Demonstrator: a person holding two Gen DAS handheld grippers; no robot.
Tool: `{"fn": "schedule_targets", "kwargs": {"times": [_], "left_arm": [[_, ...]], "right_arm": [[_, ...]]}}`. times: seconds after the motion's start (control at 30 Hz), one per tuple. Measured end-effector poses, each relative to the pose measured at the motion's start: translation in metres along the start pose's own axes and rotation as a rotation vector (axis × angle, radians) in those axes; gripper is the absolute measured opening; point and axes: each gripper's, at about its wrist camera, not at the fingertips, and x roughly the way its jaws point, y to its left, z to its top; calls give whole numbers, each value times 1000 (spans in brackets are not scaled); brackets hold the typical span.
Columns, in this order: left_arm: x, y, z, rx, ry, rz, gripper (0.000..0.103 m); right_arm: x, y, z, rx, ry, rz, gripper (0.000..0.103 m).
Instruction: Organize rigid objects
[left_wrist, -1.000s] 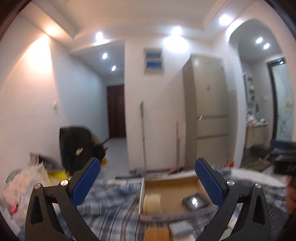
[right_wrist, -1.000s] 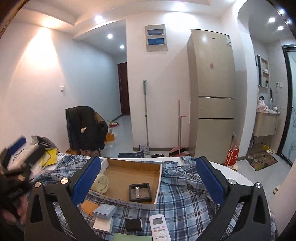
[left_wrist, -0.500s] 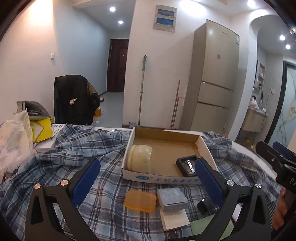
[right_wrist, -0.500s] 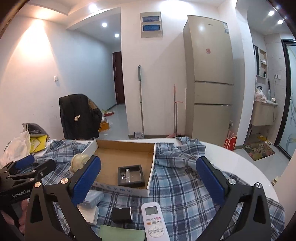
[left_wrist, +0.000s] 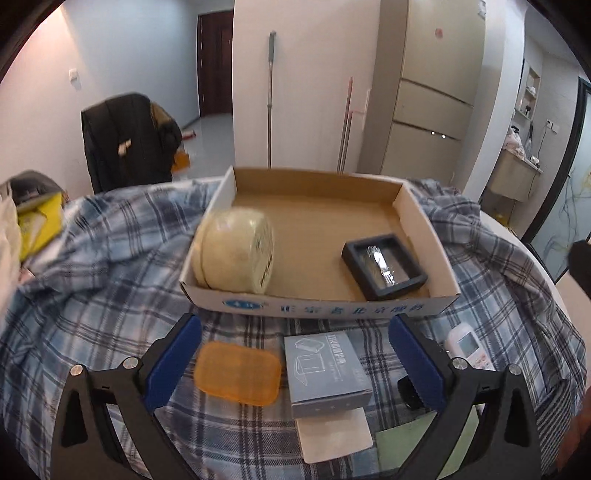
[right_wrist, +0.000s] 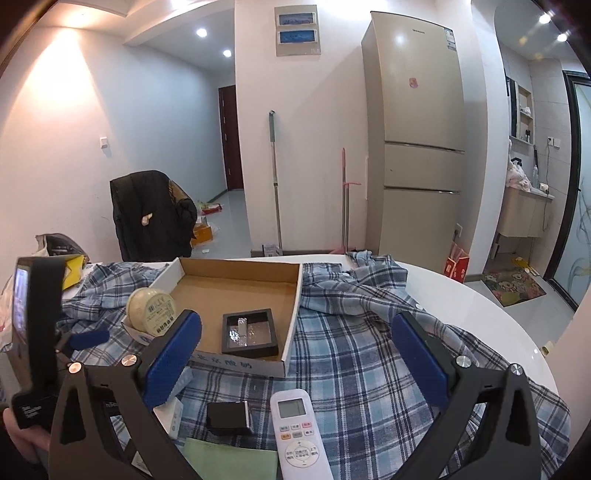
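Hovering above the plaid cloth (left_wrist: 92, 295), the left gripper (left_wrist: 295, 354) is held spread wide and empty over an orange soap bar (left_wrist: 238, 373) and a grey box (left_wrist: 327, 373). The right gripper (right_wrist: 295, 350) is likewise spread, empty, above a white remote (right_wrist: 299, 432). Inside the cardboard tray (left_wrist: 321, 306), a cream round container (left_wrist: 236, 254) and a black framed case (left_wrist: 384, 266) are seen.
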Motion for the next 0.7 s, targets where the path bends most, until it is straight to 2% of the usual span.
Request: {"fn": "schedule_targets", "kwargs": {"times": [0.13,0.23,0.37,0.43,0.53,0.57,0.7], "left_arm": [[12,-6,-2,22,44,-11,94],[19,-13,-5,48,76,13,90],[26,-16,-9,68,98,25,89],[29,-17,-9,70,111,32,80],[33,-16,-9,64,141,25,59],[34,-15,-9,63,146,16,49],[25,-12,-8,64,114,5,49]], "right_arm": [[6,-4,-1,3,29,-7,102],[8,-6,-1,14,39,-12,102],[7,-8,-2,20,42,-13,102],[7,-8,-2,16,43,-16,102],[9,-7,-1,9,49,-19,102],[10,-7,-1,9,52,-21,102],[11,-9,-2,18,59,-22,102]]}}
